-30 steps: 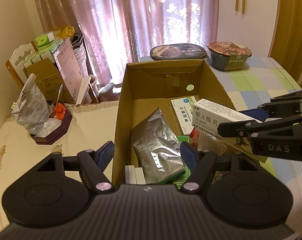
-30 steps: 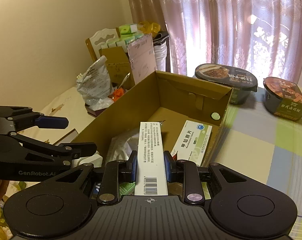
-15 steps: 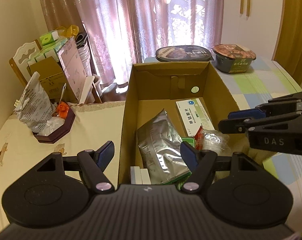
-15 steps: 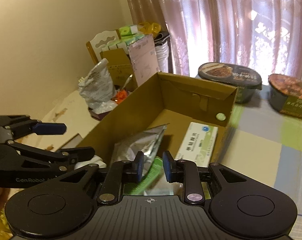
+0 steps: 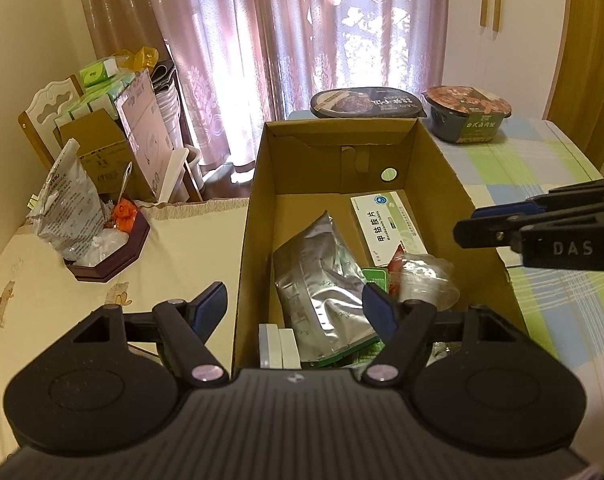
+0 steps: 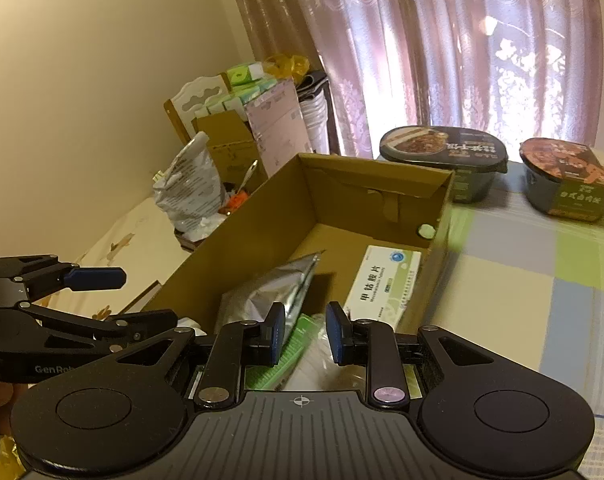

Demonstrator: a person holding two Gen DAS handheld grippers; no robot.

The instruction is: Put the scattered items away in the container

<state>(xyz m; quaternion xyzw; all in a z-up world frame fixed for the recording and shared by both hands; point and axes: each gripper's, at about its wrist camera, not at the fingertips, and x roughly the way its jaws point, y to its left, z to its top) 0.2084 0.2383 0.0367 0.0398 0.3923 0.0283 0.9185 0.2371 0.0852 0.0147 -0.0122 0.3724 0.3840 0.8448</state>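
The open cardboard box (image 5: pixel 257 184) (image 6: pixel 261 220) holds a silver foil pouch (image 5: pixel 318 280) (image 6: pixel 269 292), a white and green medicine carton (image 5: pixel 386 228) (image 6: pixel 382 284), a crumpled clear bag (image 5: pixel 422 276), a green packet (image 6: pixel 285 360) and small white boxes (image 5: pixel 279 344). My left gripper (image 5: pixel 294 306) (image 6: pixel 133 298) stands open and empty, its fingers straddling the box's near left wall. My right gripper (image 6: pixel 306 332) (image 5: pixel 468 224) hovers over the box's right side, open by a narrow gap with nothing in it.
Two sealed instant-meal bowls (image 5: pixel 368 102) (image 5: pixel 468 114) sit behind the box on the checked cloth (image 5: pixel 542 184). A dark wooden tray (image 5: pixel 101 248) with a plastic bag lies to the left. Boxes piled on a chair (image 5: pixel 97 132) stand by the curtain.
My right gripper let go of the long white carton, which has dropped out of sight, and its fingers parted a little. It drew back to the right. My left gripper stayed open in place.
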